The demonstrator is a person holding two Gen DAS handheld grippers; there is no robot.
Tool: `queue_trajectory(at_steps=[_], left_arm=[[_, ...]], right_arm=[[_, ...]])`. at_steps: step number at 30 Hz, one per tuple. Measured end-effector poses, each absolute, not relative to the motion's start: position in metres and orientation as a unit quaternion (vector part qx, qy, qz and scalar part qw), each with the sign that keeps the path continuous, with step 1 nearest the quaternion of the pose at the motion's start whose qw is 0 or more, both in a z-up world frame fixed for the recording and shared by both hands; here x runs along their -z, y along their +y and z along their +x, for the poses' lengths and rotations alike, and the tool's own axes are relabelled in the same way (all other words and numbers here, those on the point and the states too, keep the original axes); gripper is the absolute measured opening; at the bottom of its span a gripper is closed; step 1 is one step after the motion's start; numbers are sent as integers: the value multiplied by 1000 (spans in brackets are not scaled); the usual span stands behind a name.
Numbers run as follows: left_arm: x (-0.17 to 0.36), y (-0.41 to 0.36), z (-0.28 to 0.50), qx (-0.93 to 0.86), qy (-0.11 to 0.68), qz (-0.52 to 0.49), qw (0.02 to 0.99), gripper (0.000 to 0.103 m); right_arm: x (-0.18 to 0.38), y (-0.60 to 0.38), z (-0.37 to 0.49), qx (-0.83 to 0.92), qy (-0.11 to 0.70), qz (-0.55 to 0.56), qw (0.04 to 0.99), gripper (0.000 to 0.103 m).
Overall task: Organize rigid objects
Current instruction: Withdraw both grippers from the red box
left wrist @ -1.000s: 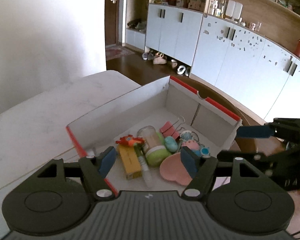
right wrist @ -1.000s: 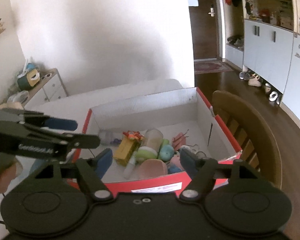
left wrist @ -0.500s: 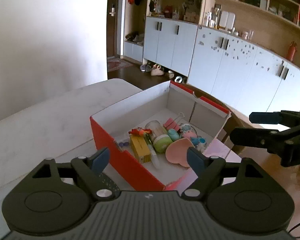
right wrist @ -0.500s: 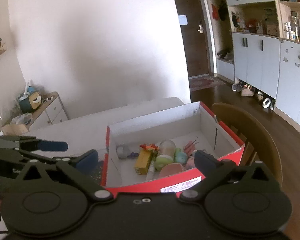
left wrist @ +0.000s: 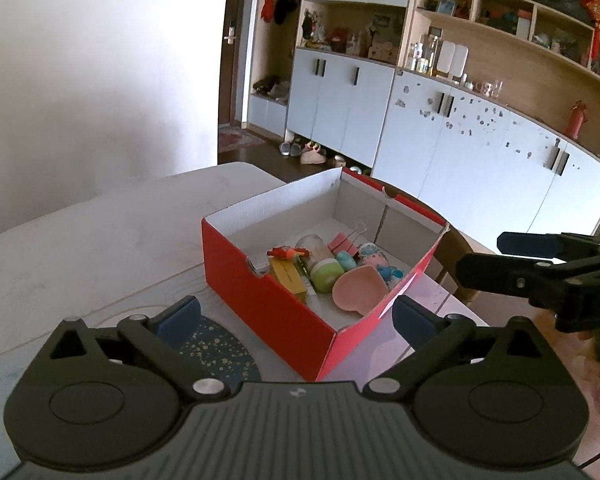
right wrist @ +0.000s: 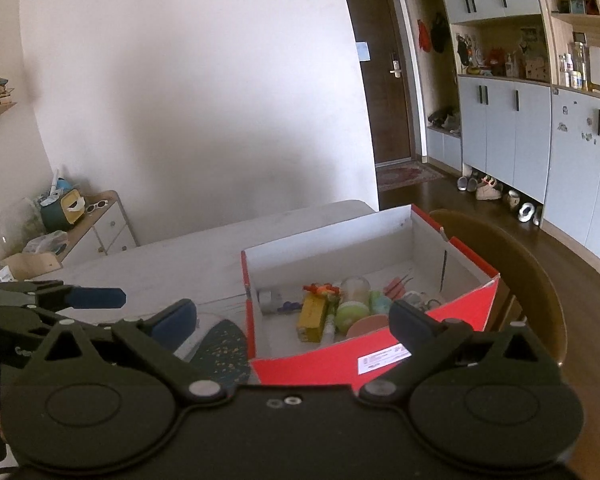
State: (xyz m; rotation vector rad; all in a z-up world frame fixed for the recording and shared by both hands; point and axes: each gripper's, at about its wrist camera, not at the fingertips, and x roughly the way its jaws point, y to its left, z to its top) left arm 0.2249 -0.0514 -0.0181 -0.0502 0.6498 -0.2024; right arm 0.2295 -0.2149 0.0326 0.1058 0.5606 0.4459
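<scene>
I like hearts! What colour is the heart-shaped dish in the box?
Pink heart-shaped dish; clearest in the left wrist view.

The cardboard box (left wrist: 260,284) is red outside and white inside. In it lie a yellow carton (left wrist: 289,279), a green-capped jar (left wrist: 320,266), a pink heart-shaped dish (left wrist: 358,290) and pink binder clips (left wrist: 342,242). Beside the box, a dark blue mat (left wrist: 216,354) is speckled with gold. The tabletop (left wrist: 100,232) is pale grey-white.
</scene>
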Motion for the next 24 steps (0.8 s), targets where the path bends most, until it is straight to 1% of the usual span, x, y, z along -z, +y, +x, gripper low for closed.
queue_trajectory(at_steps=[6, 24], left_arm=[[17, -42, 212, 120, 303, -41, 944, 103], [26, -37, 203, 113, 304, -15, 946, 103]], right_arm=[[-34, -209, 220, -214, 270, 54, 937, 103], [-24, -203, 207, -199, 278, 71, 937, 103]])
